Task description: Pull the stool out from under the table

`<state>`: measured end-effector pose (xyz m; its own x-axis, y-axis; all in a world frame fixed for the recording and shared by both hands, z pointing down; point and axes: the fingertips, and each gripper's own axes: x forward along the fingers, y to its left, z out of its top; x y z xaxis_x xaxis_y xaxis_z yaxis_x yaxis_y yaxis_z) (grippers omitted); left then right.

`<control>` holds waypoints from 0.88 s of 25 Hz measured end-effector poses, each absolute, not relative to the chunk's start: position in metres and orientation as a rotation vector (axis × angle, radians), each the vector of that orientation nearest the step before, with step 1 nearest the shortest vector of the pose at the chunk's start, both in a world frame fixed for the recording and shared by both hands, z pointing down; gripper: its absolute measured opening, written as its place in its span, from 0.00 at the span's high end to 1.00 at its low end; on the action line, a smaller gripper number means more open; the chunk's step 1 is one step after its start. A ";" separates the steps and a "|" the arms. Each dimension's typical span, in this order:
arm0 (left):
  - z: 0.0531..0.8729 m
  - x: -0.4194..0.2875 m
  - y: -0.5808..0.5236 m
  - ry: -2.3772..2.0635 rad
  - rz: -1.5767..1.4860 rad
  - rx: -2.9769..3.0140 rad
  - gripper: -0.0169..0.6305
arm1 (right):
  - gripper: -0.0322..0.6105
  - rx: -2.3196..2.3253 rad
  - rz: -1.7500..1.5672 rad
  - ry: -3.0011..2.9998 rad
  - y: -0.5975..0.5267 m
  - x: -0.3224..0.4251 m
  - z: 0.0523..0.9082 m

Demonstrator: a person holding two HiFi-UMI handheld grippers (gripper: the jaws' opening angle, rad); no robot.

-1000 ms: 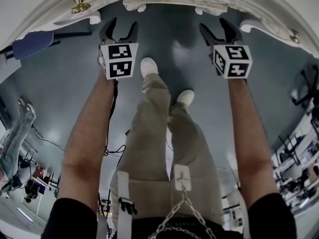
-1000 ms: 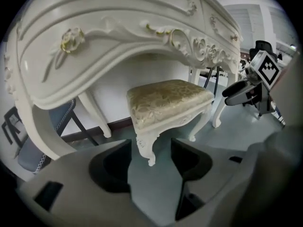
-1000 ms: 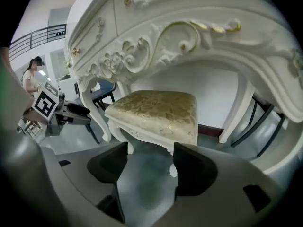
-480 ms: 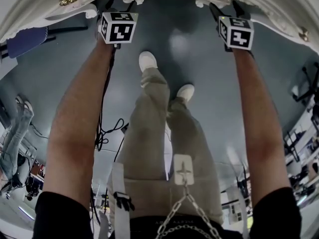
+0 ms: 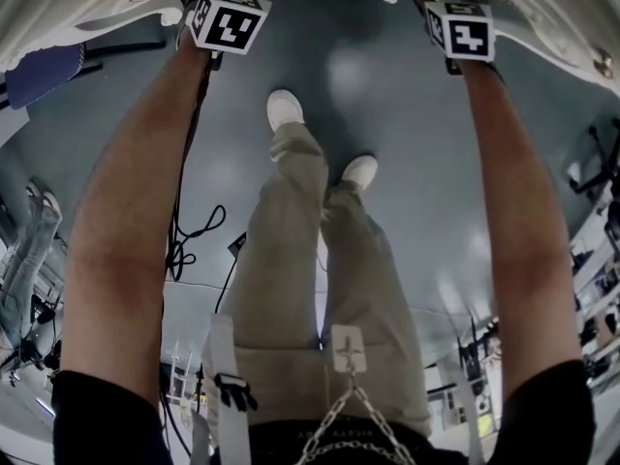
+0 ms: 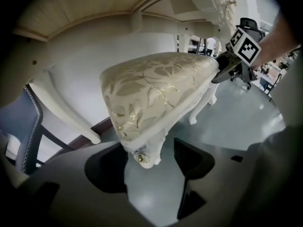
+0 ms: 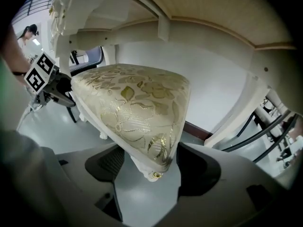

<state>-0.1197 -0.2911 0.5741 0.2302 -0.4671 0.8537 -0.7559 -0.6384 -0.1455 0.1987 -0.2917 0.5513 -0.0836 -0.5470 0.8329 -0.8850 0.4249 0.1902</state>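
The stool has a cream cushion with a gold leaf pattern and white carved legs, and it stands under the white table. In the left gripper view, one front corner of the stool lies between the jaws of my left gripper. Those jaws are opening, and the pads do not press on it. The other front corner sits between the jaws of my right gripper, which stand wide. In the head view only the marker cubes show, because the table's edge hides the jaws.
White table legs flank the stool. A blue chair stands to the left. The person's legs and white shoes are between the arms, and a black cable lies on the grey floor. Office chairs stand at the far right.
Both grippers have moved forward and under the table's edge. Their jaws, plain a second ago, are now hidden there in the head view.
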 end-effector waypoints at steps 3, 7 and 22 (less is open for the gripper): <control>0.579 -0.116 -0.286 -1.142 1.328 2.160 0.54 | 0.45 1.266 0.468 -1.756 -0.289 0.201 0.552; 0.574 -0.119 -0.288 -1.193 1.277 2.117 0.54 | 0.46 1.270 0.487 -1.772 -0.287 0.198 0.551; 0.581 -0.129 -0.196 -1.171 1.332 2.032 0.54 | 0.46 1.207 0.541 -1.806 -0.205 0.181 0.557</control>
